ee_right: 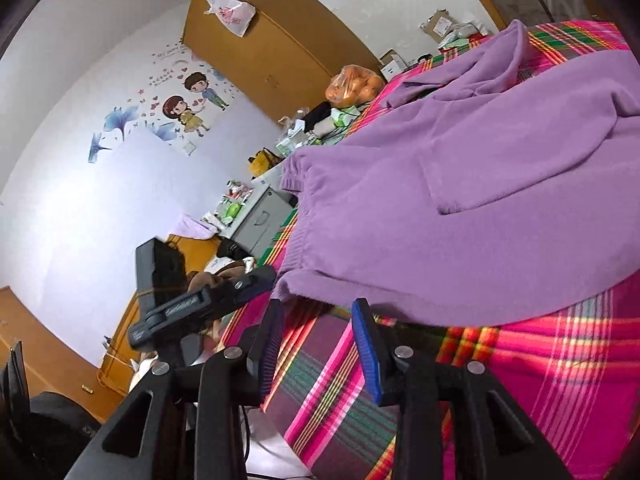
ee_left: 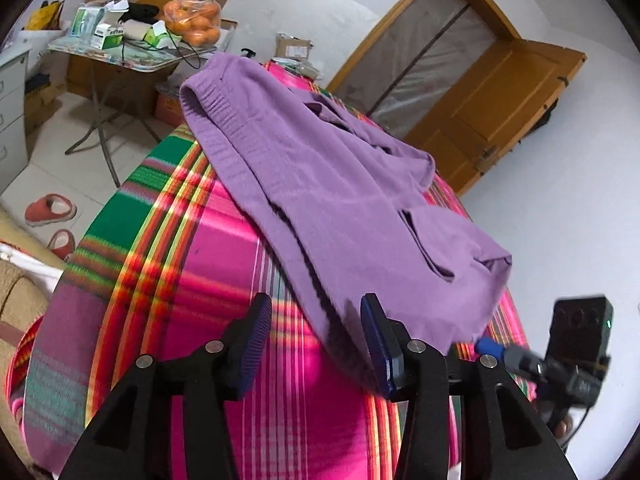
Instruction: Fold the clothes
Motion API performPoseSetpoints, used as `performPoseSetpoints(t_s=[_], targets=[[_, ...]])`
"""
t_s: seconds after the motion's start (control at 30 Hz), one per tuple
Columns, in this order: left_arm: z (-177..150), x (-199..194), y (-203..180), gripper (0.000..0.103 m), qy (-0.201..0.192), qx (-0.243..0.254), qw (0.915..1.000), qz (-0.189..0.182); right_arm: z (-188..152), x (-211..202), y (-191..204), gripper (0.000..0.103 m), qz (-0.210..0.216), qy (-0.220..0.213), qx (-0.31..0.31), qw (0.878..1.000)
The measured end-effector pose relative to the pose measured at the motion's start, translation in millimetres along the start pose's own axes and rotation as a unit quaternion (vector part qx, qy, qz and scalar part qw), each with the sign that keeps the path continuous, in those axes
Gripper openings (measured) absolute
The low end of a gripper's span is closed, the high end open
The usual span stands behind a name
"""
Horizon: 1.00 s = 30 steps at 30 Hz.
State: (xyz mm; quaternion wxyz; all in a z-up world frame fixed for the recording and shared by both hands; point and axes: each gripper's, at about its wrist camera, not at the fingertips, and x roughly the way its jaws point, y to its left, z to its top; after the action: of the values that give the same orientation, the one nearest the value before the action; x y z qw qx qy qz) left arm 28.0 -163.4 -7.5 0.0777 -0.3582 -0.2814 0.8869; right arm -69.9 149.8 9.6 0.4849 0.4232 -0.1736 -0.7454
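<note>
A soft purple knitted garment point(ee_left: 320, 184) lies spread on a pink, green and orange plaid bedcover point(ee_left: 168, 264). The left gripper point(ee_left: 316, 344) and right gripper point(ee_right: 316, 344) hover at its near edge, jaws apart, holding nothing.

A plain lilac-purple knitted garment point(ee_left: 320, 184) lies on a bedcover point(ee_left: 168, 280) of bright plaid: hot pink ground crossed by green, red, yellow and dull purple stripes. Both grippers are black with blue ribbed pads point(ee_right: 366, 344). On the floor at far left sit red slippers point(ee_left: 50, 210); a bag of orange fruit point(ee_left: 194, 20) tops the cluttered worktop.
</note>
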Motion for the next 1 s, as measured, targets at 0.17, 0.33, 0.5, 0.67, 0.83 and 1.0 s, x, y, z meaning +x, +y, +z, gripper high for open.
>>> performPoseSetpoints(t_s=[0.17, 0.33, 0.5, 0.67, 0.83, 1.0], targets=[[17, 18, 1, 0.051, -0.004, -0.024, 0.9997, -0.009, -5, 3, 0, 0.037, 0.007, 0.001, -0.002, 1.0], [13, 24, -8, 0.052, 0.008, -0.035, 0.9985, -0.041, -7, 0, -5, 0.037, 0.007, -0.002, 0.002, 1.0], [-3, 23, -22, 0.052, 0.013, -0.02, 0.9981, -0.058, -7, 0, -12, 0.037, 0.006, -0.004, 0.012, 1.0], [-6, 21, -24, 0.011, 0.004, -0.005, 0.9996, -0.028, -8, -2, -17, 0.037, 0.006, -0.012, 0.02, 1.0], [-1, 4, -4, 0.009, -0.015, -0.022, 0.9995, -0.017, -5, -10, -15, 0.037, -0.009, -0.031, 0.011, 0.999], [13, -24, 25, 0.009, -0.053, -0.051, 0.9973, 0.009, 5, -17, -8, 0.037, -0.025, -0.054, -0.014, 0.998]])
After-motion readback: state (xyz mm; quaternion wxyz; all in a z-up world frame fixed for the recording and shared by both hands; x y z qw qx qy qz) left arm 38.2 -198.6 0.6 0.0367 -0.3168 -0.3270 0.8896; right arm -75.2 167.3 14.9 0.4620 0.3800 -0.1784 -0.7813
